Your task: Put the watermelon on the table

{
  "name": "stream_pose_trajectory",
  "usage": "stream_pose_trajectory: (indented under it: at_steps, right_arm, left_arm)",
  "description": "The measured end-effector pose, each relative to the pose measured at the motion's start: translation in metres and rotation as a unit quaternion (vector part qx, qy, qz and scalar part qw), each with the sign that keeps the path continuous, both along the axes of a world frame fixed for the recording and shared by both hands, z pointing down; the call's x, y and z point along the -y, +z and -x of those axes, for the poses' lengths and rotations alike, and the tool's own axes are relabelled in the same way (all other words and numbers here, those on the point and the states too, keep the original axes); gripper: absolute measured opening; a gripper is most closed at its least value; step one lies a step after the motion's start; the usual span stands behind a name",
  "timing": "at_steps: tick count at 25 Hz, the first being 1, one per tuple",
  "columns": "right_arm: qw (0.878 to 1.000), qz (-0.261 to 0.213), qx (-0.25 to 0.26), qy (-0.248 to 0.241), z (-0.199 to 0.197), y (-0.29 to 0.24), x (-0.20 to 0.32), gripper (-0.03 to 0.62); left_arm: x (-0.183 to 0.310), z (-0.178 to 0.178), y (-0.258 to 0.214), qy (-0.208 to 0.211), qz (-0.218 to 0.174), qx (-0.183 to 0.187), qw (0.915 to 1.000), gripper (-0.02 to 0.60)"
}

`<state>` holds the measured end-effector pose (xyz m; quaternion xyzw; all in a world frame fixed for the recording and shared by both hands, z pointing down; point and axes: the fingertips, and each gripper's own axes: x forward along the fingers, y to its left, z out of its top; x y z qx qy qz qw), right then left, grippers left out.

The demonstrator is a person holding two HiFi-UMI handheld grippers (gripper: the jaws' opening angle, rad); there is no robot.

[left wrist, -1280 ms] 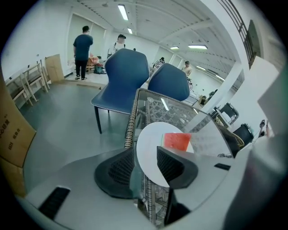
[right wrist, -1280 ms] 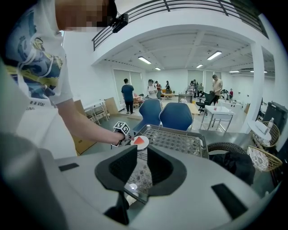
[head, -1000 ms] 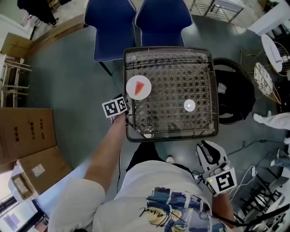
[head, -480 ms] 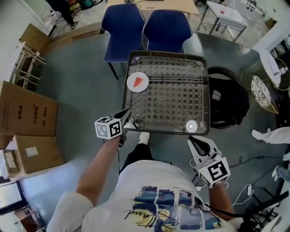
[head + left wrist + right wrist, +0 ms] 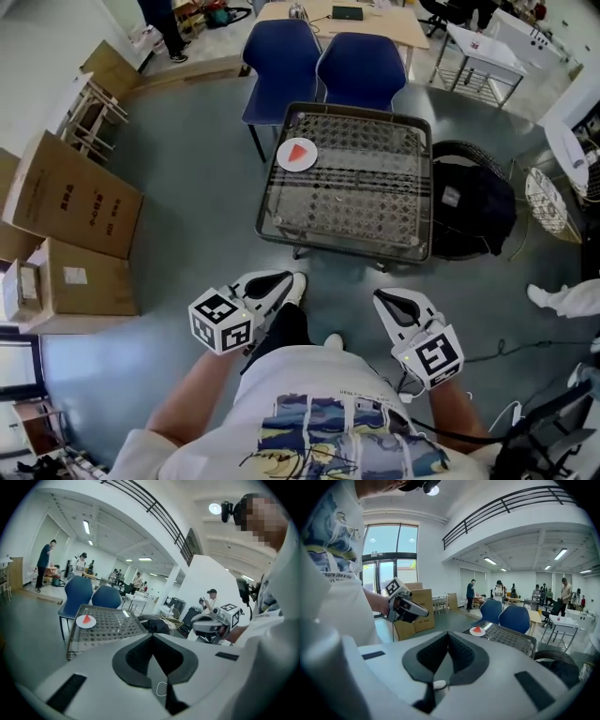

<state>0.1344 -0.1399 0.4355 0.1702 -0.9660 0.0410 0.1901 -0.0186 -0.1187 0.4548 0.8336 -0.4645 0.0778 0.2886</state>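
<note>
Lying tiny and distant, watermelon [image 5: 298, 153]

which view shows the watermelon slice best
The head view: it looks down on the watermelon slice, so the red wedge shows whole on its white plate at a corner of the table. Both gripper views catch it only small, far off and side-on.

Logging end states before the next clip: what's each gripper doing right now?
Left gripper: jaws closed, holding nothing.
Right gripper: jaws closed, holding nothing.
</note>
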Motion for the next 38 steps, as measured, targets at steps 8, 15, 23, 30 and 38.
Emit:
stream_pose_trajectory:
  at_steps: [8,15,23,30,38]
  right_arm:
    - [1.0,-0.011,-0.007,-0.022,0.0,-0.011,-0.045,0.012]
    - [0.999,-0.019,-0.018,-0.039,0.041,-0.026,-0.089,0.012]
    - [0.998,-0.02,-0.011,-0.053,0.101,-0.034,-0.156,0.012]
    - [0.998,-0.019,-0.02,-0.05,0.146,-0.04,-0.211,0.012]
    - [0.999,-0.03,-0.027,-0.029,0.178,-0.042,-0.258,0.012]
  left_arm:
    - [-0.053,-0.058,-0.032,0.055,-0.025,-0.02,0.998,0.009]
    - [-0.1,-0.038,-0.073,0.064,-0.056,-0.039,0.9956,0.009]
    - [-0.17,0.009,-0.085,0.075,-0.074,-0.032,0.9939,0.009]
    - [-0.219,0.054,-0.087,0.079,-0.08,-0.045,0.9927,0.009]
    - [-0.262,0.084,-0.083,0.109,-0.083,-0.05,0.9893,0.009]
